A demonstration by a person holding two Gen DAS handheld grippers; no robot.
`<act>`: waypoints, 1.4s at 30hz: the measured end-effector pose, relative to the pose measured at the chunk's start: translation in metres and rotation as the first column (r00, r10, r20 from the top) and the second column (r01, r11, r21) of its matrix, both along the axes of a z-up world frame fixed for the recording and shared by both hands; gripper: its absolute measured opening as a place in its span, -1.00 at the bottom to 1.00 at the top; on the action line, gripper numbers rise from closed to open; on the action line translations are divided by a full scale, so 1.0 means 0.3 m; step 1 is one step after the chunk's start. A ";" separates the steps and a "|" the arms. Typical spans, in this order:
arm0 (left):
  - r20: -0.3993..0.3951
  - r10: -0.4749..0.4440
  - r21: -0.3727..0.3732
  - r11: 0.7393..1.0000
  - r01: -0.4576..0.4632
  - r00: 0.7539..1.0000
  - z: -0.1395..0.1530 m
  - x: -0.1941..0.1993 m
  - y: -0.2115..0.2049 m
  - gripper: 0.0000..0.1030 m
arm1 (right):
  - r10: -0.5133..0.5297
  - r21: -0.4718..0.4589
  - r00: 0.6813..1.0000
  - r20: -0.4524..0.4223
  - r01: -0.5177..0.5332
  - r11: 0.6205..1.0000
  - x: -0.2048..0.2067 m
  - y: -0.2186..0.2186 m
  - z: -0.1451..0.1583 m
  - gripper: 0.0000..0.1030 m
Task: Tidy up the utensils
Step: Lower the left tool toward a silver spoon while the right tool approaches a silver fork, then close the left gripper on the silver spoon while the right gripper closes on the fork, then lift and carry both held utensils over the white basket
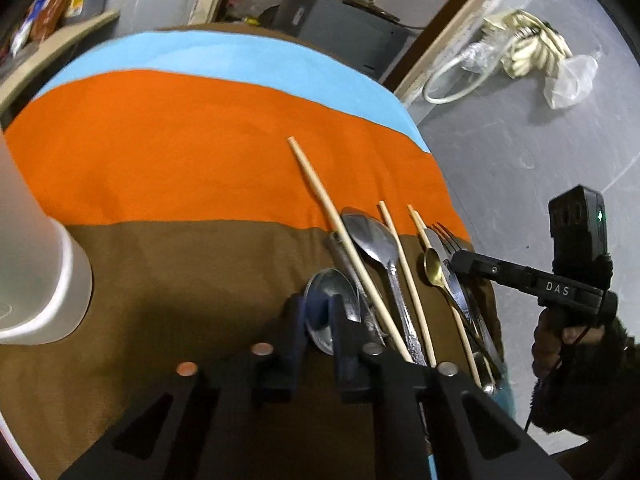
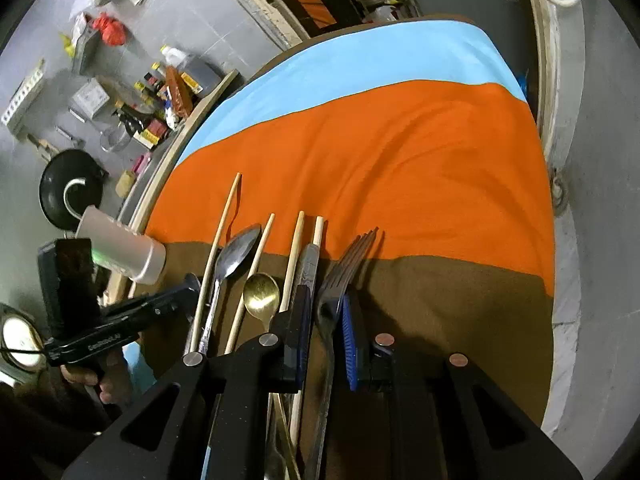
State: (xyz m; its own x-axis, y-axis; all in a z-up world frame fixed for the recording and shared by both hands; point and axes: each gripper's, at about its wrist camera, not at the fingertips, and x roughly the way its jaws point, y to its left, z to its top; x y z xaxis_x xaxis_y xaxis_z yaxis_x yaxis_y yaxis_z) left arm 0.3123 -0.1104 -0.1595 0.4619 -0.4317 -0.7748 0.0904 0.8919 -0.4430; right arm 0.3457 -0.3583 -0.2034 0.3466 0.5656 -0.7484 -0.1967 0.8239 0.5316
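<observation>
Fork (image 2: 340, 276) among spoons (image 2: 234, 250) and chopsticks (image 2: 294, 256) at surface's (image 2: 400, 160) right near corner, on brown stripe. Right hand-held gripper (image 2: 326, 340) straddles fork handle, fingers apart. Left hand-held gripper (image 1: 318, 320) spread around steel spoon bowl (image 1: 334, 292). White cup (image 1: 36, 280) at left edge.
</observation>
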 end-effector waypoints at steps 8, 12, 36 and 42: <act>-0.018 -0.020 -0.007 1.000 0.020 1.000 0.018 0.015 -0.006 -0.94 | -0.073 0.032 0.997 0.004 0.073 0.997 -0.061 -0.024 0.012 -0.94; 0.017 -0.005 0.052 0.999 0.005 1.000 0.074 -0.022 -0.016 -0.95 | -0.123 0.007 0.990 0.064 0.123 0.992 -0.132 -0.006 0.080 -0.94; 0.541 0.188 0.129 0.945 -0.302 0.820 0.705 -0.276 0.623 -0.96 | -0.302 0.212 0.679 0.669 0.215 0.953 -0.361 0.606 0.803 -0.95; 0.605 0.301 0.131 0.876 -0.465 0.737 0.721 -0.258 0.880 -0.96 | -0.302 0.252 0.608 0.735 0.169 0.953 -0.289 0.833 0.841 -0.95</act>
